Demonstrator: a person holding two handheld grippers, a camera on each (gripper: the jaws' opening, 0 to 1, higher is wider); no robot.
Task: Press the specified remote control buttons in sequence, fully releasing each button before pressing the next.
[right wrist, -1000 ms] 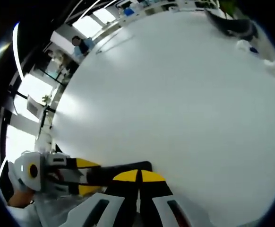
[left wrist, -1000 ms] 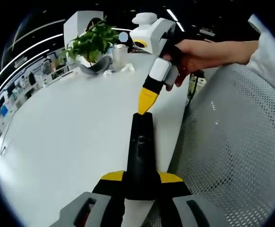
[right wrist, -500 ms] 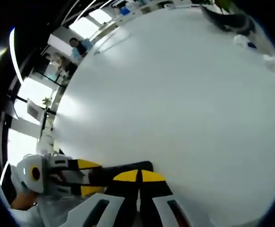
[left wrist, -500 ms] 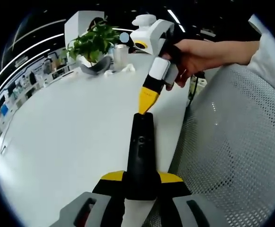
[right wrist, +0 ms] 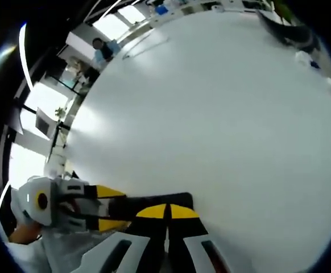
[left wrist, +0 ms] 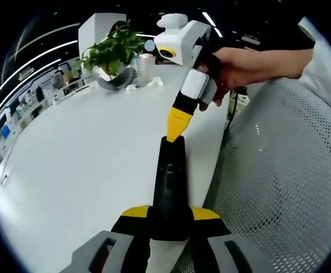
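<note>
black remote (left wrist: pixel 170 187) at bottom centre of left gripper view, running up from between the yellow-tipped jaws; left gripper (left wrist: pixel 170 219) clamped on remote near its lower end, holding it just over the white table (left wrist: pixel 80 165) edge. same remote a dark bar at lower left of right gripper view (right wrist: pixel 154 202), with left gripper (right wrist: pixel 106 200) gripping it from the frame's left.

right gripper (left wrist: pixel 177 126) coming in from upper centre of left gripper view, held by a hand (left wrist: pixel 239 65), jaws pressed together into one yellow point, tip at the remote's top end, touching or just above, can't tell which. in right gripper view own jaws (right wrist: pixel 166 211) closed, at bottom centre, right by the remote.

step in hand, by the look of it: pressing a button near the remote's top with the closed tip. to do well: keep tip square to the remote face, push straight down on one button, avoid neighbours, keep left grip firm so the remote doesn't tip. lift fully clear before next press. keep remote in frame.

potted plant (left wrist: pixel 110 51) at upper left, mesh chair (left wrist: pixel 279 170) at right, well away from the work.
</note>
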